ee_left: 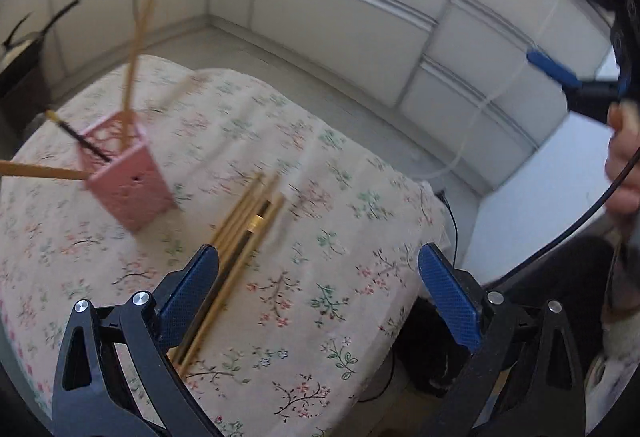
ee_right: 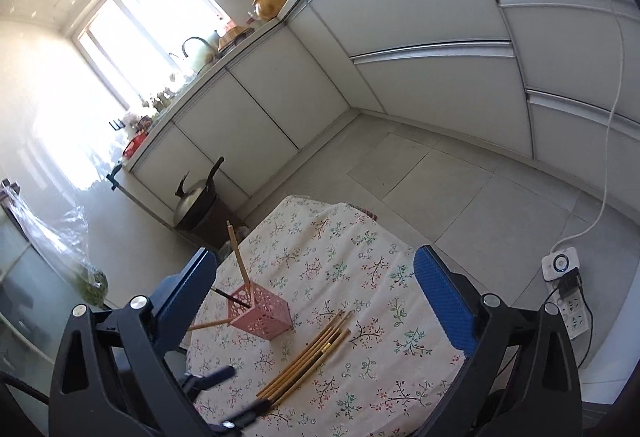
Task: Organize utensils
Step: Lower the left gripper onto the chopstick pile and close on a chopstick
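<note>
A pink perforated holder [ee_left: 130, 185] [ee_right: 260, 313] stands on the floral tablecloth with several chopsticks in it, bamboo and one black, leaning out. A bundle of loose chopsticks [ee_left: 236, 249] [ee_right: 308, 353], bamboo plus a dark one with a gold band, lies on the cloth right of the holder. My left gripper [ee_left: 320, 297] is open and empty, low over the near end of the bundle, which passes by its left finger. It also shows in the right wrist view [ee_right: 236, 393]. My right gripper [ee_right: 316, 301] is open and empty, held high above the table.
The small table under the floral cloth [ee_left: 328, 221] [ee_right: 360, 261] stands on a tiled floor by white kitchen cabinets [ee_right: 420, 77]. A kettle on a dark stool [ee_right: 196, 205] is beyond the table. A power strip with a white cord [ee_right: 564, 277] lies on the floor.
</note>
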A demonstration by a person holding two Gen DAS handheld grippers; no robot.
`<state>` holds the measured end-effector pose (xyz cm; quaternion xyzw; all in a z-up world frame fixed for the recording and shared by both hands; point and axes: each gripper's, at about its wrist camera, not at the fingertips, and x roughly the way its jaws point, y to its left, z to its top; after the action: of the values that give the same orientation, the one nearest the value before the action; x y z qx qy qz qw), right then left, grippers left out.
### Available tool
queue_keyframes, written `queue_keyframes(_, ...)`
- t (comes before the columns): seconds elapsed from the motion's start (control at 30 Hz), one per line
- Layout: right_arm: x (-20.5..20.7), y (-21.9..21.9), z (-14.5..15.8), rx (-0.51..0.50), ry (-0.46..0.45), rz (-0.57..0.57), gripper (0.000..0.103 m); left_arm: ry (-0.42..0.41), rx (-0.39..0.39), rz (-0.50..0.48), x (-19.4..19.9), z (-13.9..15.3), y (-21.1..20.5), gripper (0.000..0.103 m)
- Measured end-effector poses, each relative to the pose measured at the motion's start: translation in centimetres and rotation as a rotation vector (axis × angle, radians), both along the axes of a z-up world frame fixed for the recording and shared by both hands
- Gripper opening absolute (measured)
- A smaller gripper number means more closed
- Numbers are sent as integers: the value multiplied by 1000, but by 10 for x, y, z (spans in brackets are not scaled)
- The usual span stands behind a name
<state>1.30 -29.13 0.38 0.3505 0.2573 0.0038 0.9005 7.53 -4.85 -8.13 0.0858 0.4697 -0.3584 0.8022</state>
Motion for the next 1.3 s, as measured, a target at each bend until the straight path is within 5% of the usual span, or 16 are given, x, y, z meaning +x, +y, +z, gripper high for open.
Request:
queue_keyframes(0.23,13,-9,-17,83,84,73,96,190,-50,-132,51,-50,-34,95)
queue_keyframes(0.7,14,-45,-31,250,127,52,96,145,161,-145,97,-103,-84,92)
queue_keyframes(0.87,18,-42,-34,263,150,75,96,162,130,-139,103,-97,-78,90)
queue_keyframes(0.97,20,-37,-35,256,163,86,96,170,191,-155,102,-105,-82,78)
queue_keyframes(1.13,22,-36,-37,241,178,89,96,152,248,-88,107,-104,-68,34)
queue_keyframes(1.2,24,-34,-39,240,193,98,96,133,297,-81,103,-103,-61,32)
queue_keyframes(1.3,28,-30,-42,242,213,127,96,120,347,-119,87,-105,-59,51)
